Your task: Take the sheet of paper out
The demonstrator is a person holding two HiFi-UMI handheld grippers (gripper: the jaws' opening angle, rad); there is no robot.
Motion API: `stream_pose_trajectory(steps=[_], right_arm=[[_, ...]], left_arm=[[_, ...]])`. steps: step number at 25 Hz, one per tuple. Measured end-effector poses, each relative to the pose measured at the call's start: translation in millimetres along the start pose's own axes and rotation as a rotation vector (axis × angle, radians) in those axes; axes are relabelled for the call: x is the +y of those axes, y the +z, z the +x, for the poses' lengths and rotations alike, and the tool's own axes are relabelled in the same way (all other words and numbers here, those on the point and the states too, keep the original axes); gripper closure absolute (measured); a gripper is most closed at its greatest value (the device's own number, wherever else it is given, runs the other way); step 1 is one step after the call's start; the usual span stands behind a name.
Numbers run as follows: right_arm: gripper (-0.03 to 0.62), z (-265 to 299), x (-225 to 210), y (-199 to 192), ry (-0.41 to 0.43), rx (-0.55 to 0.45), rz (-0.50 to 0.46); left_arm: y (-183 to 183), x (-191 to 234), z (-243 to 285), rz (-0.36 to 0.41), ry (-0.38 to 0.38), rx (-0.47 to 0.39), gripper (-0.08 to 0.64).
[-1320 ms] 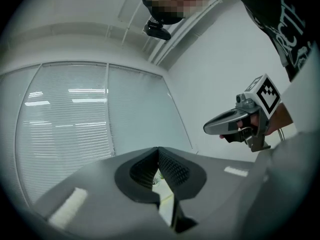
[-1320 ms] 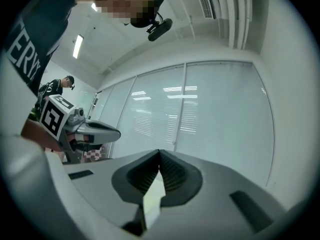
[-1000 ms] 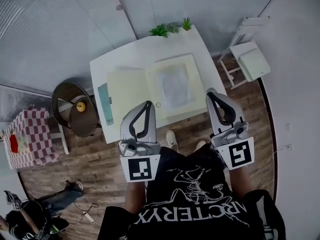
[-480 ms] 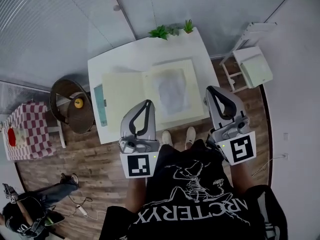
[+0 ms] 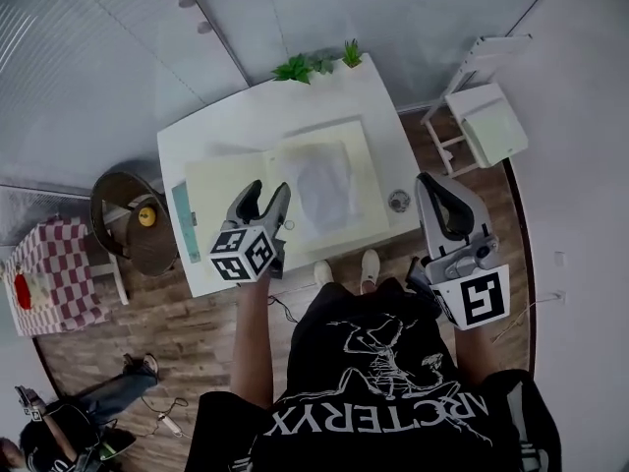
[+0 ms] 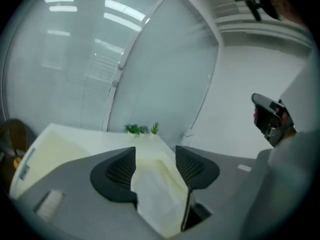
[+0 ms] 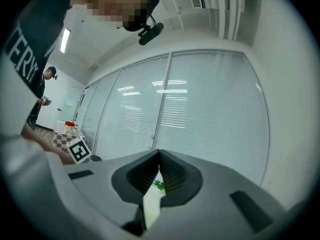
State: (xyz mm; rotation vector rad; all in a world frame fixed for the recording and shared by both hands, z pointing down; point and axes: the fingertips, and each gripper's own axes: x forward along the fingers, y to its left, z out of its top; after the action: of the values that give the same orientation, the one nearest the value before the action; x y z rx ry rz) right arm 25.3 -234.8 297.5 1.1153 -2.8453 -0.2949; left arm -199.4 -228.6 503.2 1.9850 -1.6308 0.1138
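White table (image 5: 211, 131), seen from overhead. Spread flat across most of its top, an open pale yellow folder (image 5: 221, 180).

On the folder's right half, the sheet (image 5: 322, 183): whitish grey, a rough upright rectangle, with faint grey mottling at its middle too blurred to read as print or drawing. Impossible to tell whether tucked under a clear cover or lying loose.

Middle of the folder's near edge hidden behind the left gripper (image 5: 264, 194), held over the table's near side and pointing at the folder. Jaws opening, wide apart, nothing between the pads. Only folder and sheet showing through the gap, smeared by motion in its own view.

Right gripper (image 5: 430, 179) just off the table's right edge, close to the body, jaws closed tip to tip and empty. Through its own camera, only a sliver of table and a bit of green plant.

White chair (image 5: 488, 116) beyond the table's right corner. Small plants (image 5: 295, 67) along the far edge. Small round thing (image 5: 398, 201) near the right edge, too small to name.
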Motion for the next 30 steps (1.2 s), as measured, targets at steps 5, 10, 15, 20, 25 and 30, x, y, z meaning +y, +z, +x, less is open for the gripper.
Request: stream_pose_trajectory(steps=[5,10,15,20,25,30], right_arm=[[0.58,-16,-17,-10,-0.067,0.041,0.006],[0.58,-26,-27,-14,-0.111,0.064,0.007],[0.58,-35,-32,-18,-0.144,0.079,0.008],[0.58,-38,-31,-18,-0.149,0.088,0.002],[0.58,-37,-29,-19,-0.139,0.096,0.003],[0.58,-31,-17,-15,-0.101,0.089,0.001]], left_arm=[[-83,49,64,-0.283,-0.034,0.254,0.308],[-144,58,105,-0.42,-0.047,0.435,0.308],[-177,60,124,-0.41,-0.021,0.54,0.311],[-198,66,126,-0.332,0.03,0.604,0.346],[-201,69,128,-0.252,0.054,0.628,0.413],[-202,69,128,-0.186,0.071,0.636,0.457]])
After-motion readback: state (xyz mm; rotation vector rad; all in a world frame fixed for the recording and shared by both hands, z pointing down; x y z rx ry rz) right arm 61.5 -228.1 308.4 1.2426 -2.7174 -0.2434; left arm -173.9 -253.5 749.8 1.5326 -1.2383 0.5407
